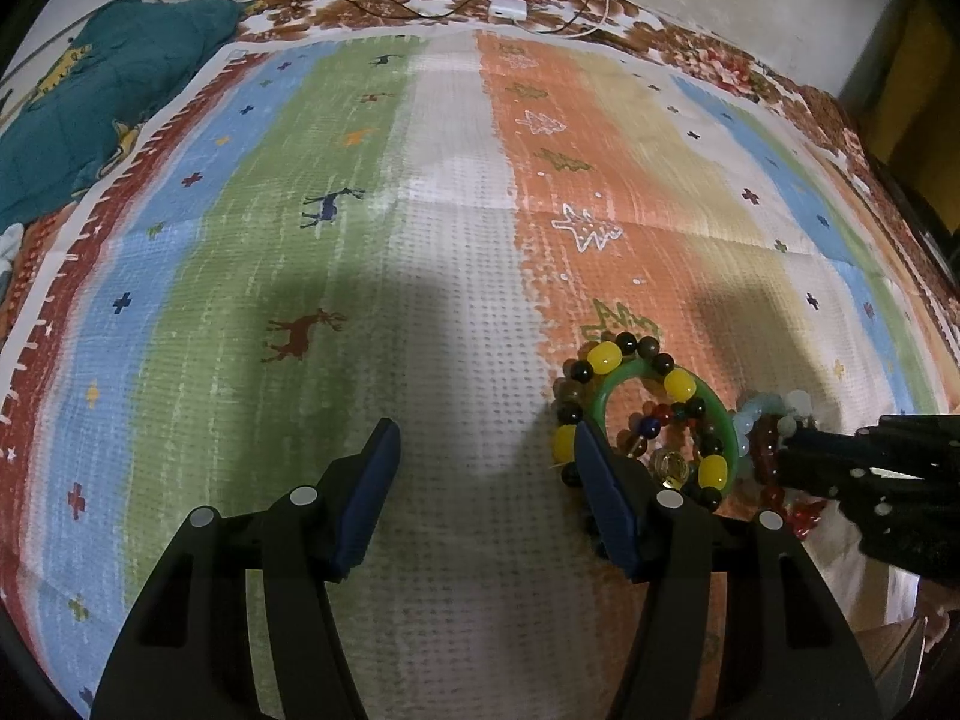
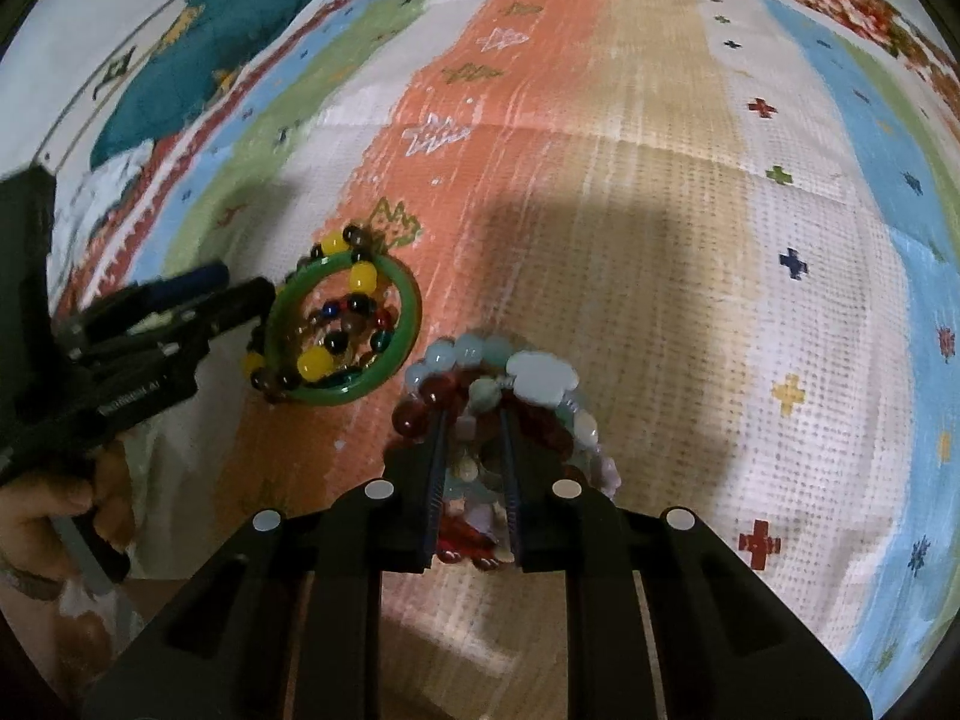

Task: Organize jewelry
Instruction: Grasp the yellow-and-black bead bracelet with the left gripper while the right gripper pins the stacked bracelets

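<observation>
The right gripper [image 2: 474, 450] hides much of the blurred bead bracelets [image 2: 528, 378].

A green bangle [image 2: 343, 333] and yellow-and-dark beaded bracelets [image 2: 336, 300] lie piled beside pale-and-red bead bracelets [image 2: 516, 384].

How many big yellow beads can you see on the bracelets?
4 yellow beads, spaced around the dark bracelet over the green bangle. More may be hidden.

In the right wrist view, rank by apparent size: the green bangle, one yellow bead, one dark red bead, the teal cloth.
1. teal cloth
2. green bangle
3. yellow bead and dark red bead: look alike in size, and the red one sits nearer the camera, so I won't rank them.
</observation>
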`<move>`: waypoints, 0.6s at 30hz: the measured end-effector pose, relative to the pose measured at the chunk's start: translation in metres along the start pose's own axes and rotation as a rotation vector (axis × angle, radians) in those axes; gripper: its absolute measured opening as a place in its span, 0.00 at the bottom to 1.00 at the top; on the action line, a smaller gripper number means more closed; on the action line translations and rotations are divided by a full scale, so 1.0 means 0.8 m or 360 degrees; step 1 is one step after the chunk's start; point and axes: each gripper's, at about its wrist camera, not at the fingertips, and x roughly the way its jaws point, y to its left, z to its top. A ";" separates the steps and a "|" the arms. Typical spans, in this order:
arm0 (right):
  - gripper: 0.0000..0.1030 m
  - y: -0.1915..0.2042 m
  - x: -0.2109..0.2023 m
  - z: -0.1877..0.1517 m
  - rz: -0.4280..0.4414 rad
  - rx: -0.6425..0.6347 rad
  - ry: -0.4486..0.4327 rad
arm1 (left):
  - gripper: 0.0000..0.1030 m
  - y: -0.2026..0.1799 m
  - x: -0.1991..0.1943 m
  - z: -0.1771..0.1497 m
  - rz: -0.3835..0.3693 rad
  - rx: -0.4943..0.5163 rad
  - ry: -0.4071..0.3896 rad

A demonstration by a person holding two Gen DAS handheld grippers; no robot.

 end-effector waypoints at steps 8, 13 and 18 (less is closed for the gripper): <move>0.08 -0.004 -0.002 0.000 -0.0005 0.0001 -0.0014 | 0.45 0.008 0.007 0.016 -0.0084 -0.0078 0.0046; 0.08 -0.004 -0.004 0.000 -0.0001 -0.0009 -0.0015 | 0.45 0.004 0.015 0.021 -0.0116 -0.0045 0.0081; 0.08 -0.006 -0.010 0.001 0.0011 -0.0002 -0.0030 | 0.45 0.000 0.019 0.025 -0.0111 -0.0022 0.0089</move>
